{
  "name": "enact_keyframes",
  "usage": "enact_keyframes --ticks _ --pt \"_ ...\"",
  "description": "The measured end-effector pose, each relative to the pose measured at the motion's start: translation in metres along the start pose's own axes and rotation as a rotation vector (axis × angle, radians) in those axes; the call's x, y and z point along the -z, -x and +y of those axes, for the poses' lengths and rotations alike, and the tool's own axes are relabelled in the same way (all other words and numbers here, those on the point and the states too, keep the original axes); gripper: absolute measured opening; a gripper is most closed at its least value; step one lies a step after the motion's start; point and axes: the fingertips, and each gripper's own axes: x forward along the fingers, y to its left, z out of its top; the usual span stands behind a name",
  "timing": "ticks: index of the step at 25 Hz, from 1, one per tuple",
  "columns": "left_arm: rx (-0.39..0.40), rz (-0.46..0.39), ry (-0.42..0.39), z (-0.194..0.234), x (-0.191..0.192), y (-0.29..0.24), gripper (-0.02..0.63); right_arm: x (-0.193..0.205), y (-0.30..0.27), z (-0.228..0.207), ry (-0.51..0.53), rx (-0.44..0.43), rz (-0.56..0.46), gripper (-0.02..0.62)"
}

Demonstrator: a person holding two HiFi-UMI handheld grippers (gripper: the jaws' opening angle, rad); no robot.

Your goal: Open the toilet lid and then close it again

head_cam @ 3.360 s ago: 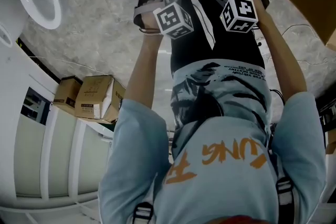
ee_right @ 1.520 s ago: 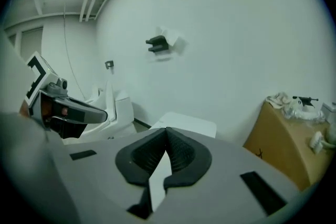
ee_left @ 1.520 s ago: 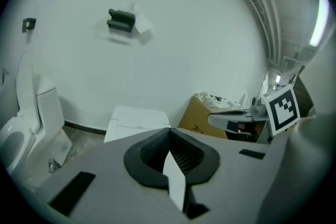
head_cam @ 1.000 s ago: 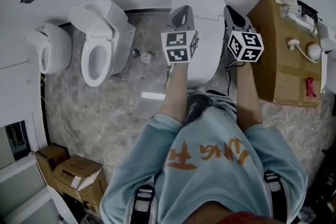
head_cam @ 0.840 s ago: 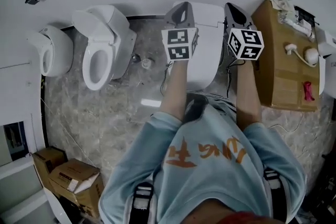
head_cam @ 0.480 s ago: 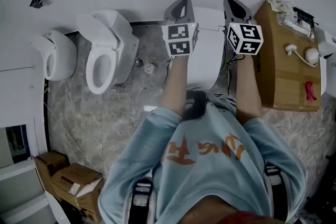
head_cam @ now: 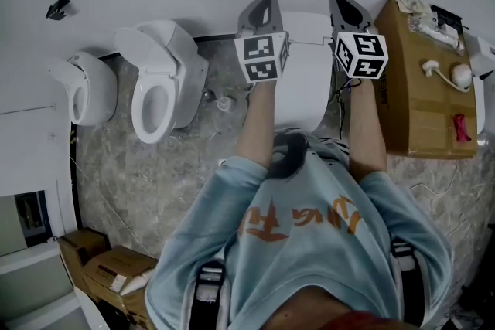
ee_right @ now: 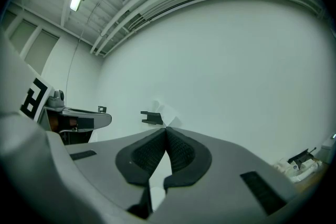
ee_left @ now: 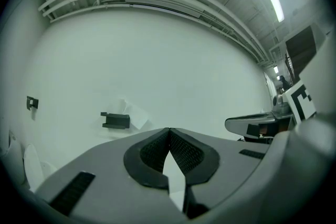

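The white toilet [head_cam: 305, 81] stands against the wall straight ahead of me, and its lid lies down flat. Both grippers are held up level above it, pointing at the wall and touching nothing. My left gripper [head_cam: 261, 8] hangs over the toilet's left edge, my right gripper [head_cam: 349, 8] over its right edge. In the left gripper view the left gripper [ee_left: 169, 130] has its ribbed pads pressed together on nothing. The right gripper view shows the right gripper [ee_right: 165, 129] likewise shut and empty, facing bare white wall.
A second toilet [head_cam: 158, 85] with its lid raised and a third white fixture [head_cam: 85, 89] stand to the left. A tall cardboard box [head_cam: 418, 81] with fittings on top sits at the right. Cardboard boxes [head_cam: 104, 267] lie at the lower left. A black bracket [ee_left: 115, 120] is on the wall.
Earlier I was bent over the toilet with both grippers at the lid's front rim. Now I stand upright and both grippers have risen clear of it, still shut.
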Motion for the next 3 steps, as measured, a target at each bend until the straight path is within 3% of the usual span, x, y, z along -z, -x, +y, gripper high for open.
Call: enact_keyframes --ticks 3 --pt "0.004 -0.002 -0.002 -0.0011 -0.0026 -0.0001 0.026 -0.0034 0.0004 -0.0002 0.005 0.0 -0.003 0.014"
